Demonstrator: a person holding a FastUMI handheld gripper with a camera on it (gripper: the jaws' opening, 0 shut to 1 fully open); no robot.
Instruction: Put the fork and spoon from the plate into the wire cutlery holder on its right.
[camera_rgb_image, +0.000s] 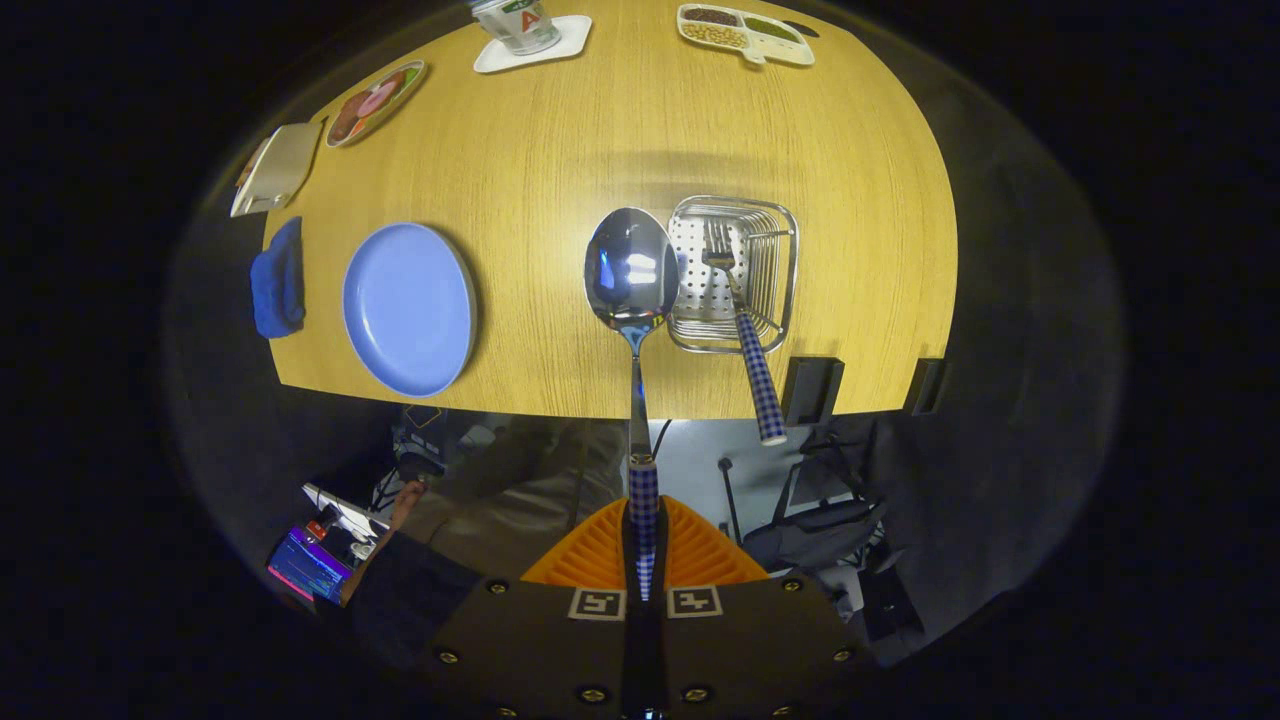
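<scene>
My gripper (644, 520) is shut on the checked handle of the spoon (631, 268), high above the table and looking down. The spoon's shiny bowl points away from me and hangs just left of the wire cutlery holder (775, 215). The fork (738, 310) stands in the holder, tines down, its checked handle leaning out over the holder's near rim. The blue plate (408, 306) lies bare on the wooden table (600, 130), well to the left of the spoon.
A blue cloth (278, 280) lies left of the plate. Beyond it are a beige pad (277, 167) and a patterned dish (375, 101). A can on a white coaster (531, 35) and a divided snack tray (745, 32) stand at the far edge. A person's sleeve (410, 580) shows below.
</scene>
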